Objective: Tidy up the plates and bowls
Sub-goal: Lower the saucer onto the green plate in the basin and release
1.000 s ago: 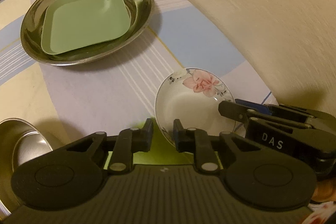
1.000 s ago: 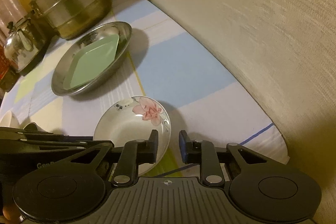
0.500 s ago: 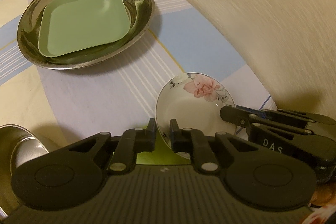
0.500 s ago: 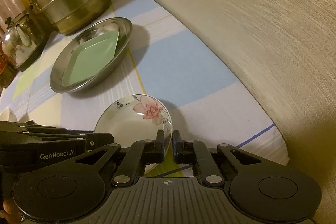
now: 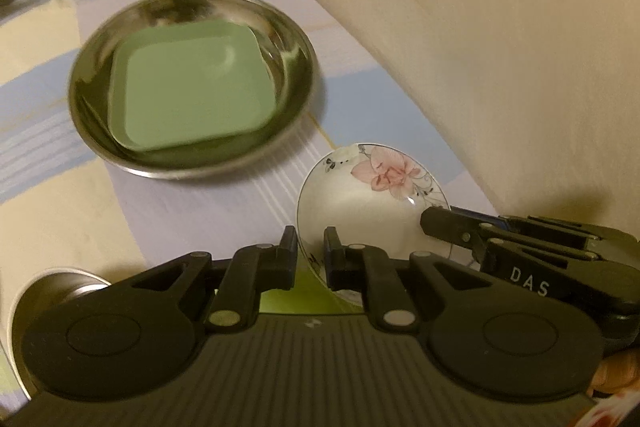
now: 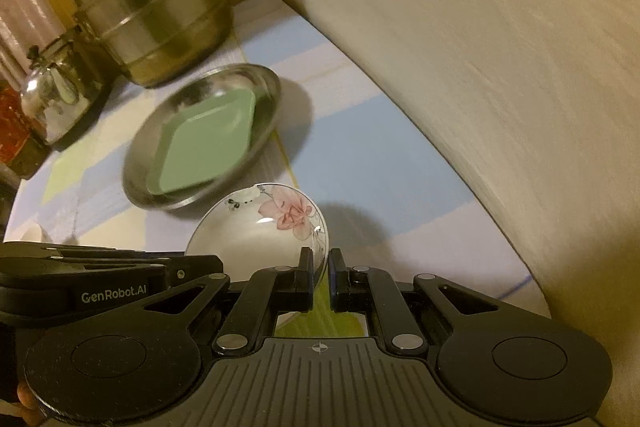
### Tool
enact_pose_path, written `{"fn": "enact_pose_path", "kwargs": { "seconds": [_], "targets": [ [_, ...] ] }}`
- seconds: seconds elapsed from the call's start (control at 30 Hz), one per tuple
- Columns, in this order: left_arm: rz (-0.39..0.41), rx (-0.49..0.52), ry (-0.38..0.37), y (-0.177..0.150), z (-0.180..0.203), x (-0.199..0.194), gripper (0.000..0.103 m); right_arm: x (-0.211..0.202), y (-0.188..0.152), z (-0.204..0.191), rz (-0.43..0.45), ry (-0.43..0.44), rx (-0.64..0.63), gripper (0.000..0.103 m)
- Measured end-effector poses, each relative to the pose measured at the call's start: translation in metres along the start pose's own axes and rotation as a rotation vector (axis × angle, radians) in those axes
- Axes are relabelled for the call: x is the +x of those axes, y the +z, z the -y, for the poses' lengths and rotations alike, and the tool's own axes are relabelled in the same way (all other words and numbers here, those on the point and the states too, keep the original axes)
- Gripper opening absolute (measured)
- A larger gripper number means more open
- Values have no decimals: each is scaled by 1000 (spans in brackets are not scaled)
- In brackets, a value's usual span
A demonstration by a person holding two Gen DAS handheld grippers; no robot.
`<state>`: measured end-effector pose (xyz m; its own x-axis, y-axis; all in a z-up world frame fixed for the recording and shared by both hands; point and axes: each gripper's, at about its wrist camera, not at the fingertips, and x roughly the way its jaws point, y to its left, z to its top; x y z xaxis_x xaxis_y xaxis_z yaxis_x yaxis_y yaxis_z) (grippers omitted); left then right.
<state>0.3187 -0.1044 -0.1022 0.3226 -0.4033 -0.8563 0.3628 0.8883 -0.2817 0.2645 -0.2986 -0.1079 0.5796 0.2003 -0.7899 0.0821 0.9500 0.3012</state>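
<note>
Item: floral bowl [image 5: 372,203], gripped at both sides, near the table's wall-side edge.

Detail: white bowl with pink flower print, held over the striped tablecloth [image 5: 192,215]; left claw [image 5: 310,253] pinched closed on its left rim, right claw [image 6: 320,273] pinched closed on its right rim, both angled downward. Beige wall [image 5: 480,47] runs close along the bowl's right, leaving a narrow strip of cloth there. Open cloth lies between the bowl and the steel dish [image 5: 288,99], which holds a green square plate [image 5: 192,95]. Behind the dish: stacked steamer pot [image 6: 160,11], kettle [image 6: 56,95] at the far left. A steel bowl [image 5: 52,291] sits at the near left edge.
</note>
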Motion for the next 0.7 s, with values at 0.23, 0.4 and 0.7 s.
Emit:
{"fn": "enact_pose_path", "kwargs": {
  "seconds": [0.23,0.4,0.7],
  "targets": [
    [55,-43,15,17,-21,-19,12,5,20,-21,18,37,-38,8],
    [79,-66,38,27,-38,-24,12,18,34,-35,18,61,-69,8],
    [93,-103,94,48,-71,-15,12,57,61,-61,8,88,-122,8]
  ]
}}
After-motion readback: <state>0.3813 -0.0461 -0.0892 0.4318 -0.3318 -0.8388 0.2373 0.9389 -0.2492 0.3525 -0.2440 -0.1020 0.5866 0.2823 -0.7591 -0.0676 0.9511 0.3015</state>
